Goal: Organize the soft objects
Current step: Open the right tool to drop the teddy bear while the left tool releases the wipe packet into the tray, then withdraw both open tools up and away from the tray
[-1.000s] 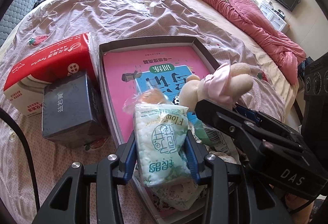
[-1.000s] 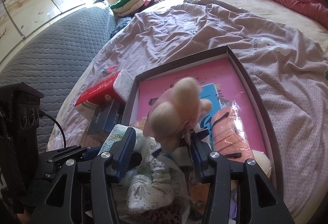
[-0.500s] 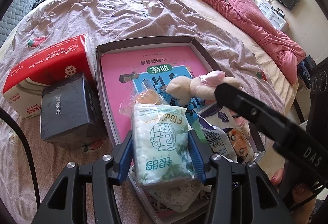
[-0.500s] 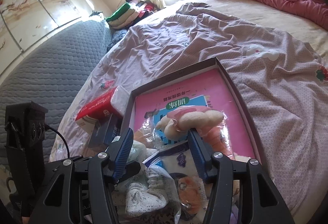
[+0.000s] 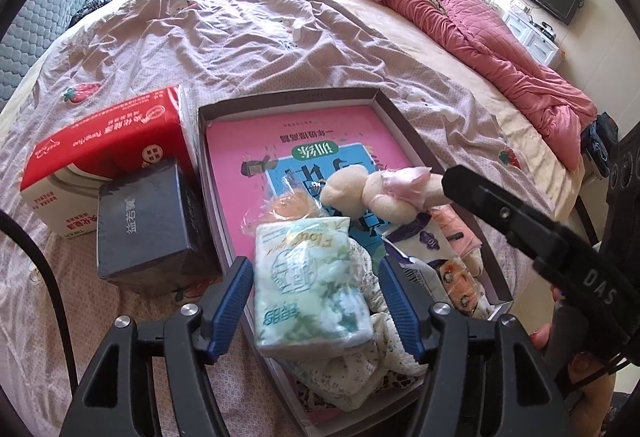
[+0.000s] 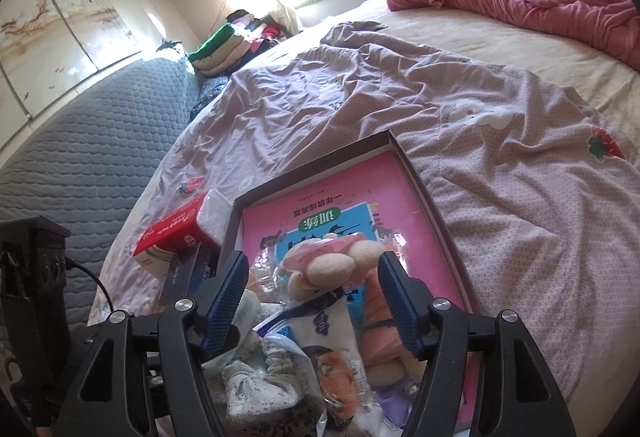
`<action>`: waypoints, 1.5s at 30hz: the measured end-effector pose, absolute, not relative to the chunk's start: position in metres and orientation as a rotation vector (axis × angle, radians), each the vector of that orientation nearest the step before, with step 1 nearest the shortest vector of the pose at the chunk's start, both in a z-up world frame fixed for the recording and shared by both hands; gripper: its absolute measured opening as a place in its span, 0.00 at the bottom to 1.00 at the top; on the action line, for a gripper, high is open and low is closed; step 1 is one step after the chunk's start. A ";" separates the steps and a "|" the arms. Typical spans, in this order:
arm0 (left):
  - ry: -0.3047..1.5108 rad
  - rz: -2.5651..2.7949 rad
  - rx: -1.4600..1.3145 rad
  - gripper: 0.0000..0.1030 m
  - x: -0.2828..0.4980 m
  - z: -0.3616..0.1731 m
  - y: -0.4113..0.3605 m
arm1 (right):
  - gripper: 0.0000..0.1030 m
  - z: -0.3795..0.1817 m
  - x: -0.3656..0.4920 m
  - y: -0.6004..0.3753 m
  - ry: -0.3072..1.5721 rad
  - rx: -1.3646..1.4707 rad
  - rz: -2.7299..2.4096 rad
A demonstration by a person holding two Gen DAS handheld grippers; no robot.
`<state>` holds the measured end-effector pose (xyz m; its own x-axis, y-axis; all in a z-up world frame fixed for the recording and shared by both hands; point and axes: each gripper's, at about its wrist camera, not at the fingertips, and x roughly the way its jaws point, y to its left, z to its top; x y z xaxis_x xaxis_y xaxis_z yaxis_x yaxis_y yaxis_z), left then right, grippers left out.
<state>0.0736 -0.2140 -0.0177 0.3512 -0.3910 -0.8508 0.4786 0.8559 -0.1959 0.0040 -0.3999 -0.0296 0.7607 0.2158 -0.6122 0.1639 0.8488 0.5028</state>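
Both jaws are opening: the left hand-held gripper (image 5: 316,301) straddles a pale green tissue pack (image 5: 310,285), pads clear; the right hand-held gripper (image 6: 312,297) frames a cream plush rabbit (image 6: 332,267), untouched, in the shallow brown cardboard tray (image 5: 404,121).

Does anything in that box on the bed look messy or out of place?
Yes. The soft things are heaped at the near end of the box: the tissue pack lies tilted on crumpled cloth, the plush toy sprawls sideways, and the far half shows only the pink book.

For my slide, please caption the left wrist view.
Left tool opening around tissue pack lying in tray.
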 end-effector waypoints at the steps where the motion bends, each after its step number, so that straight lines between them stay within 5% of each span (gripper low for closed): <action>1: 1.071 -0.564 0.091 0.64 0.074 -0.016 -0.213 | 0.68 -0.030 0.004 -0.400 0.717 0.568 0.028; 45: 0.968 -0.455 0.071 0.77 0.047 0.016 -0.145 | 0.76 0.011 -0.018 -0.343 0.645 0.347 -0.099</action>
